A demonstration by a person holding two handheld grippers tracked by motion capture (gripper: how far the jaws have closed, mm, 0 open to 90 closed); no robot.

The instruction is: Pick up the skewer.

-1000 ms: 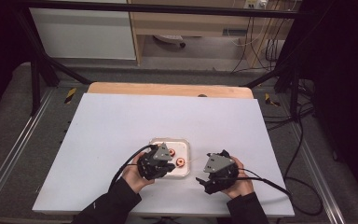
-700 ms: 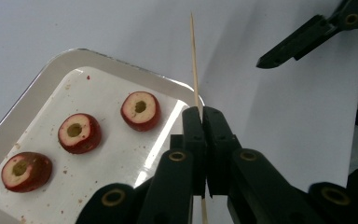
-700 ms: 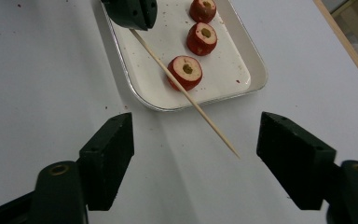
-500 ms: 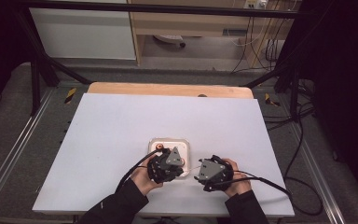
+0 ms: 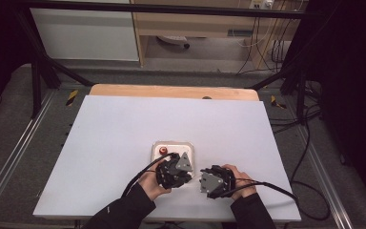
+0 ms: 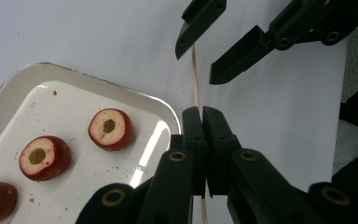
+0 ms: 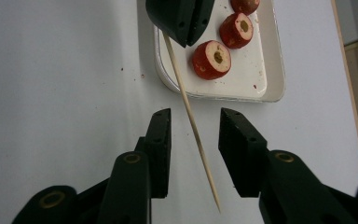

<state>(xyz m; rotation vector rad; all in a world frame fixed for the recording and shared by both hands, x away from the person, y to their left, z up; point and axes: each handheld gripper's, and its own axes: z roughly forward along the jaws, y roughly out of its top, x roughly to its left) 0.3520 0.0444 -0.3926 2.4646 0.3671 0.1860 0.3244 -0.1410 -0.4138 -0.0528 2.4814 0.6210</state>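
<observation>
Left gripper has its jaws pressed tight on a thin wooden skewer, which runs straight up the middle of the left gripper view toward the right gripper at the top of that frame. In the right gripper view, the skewer slants from the upper middle down to its sharp tip low in the centre, passing right between the right gripper's jaws. Those jaws have just been closing, yet there is a gap on both sides of the stick: no pinch. At the top of that frame the left gripper clamps the stick's far end.

The white tray sits at the upper right there, holding 3 red fruit slices with hollow cores. In the left gripper view the tray fills the lower left, slices lying flat. From the high view, both grippers sit low in the centre of the table, left one over the tray's near edge, right one just beside it.
</observation>
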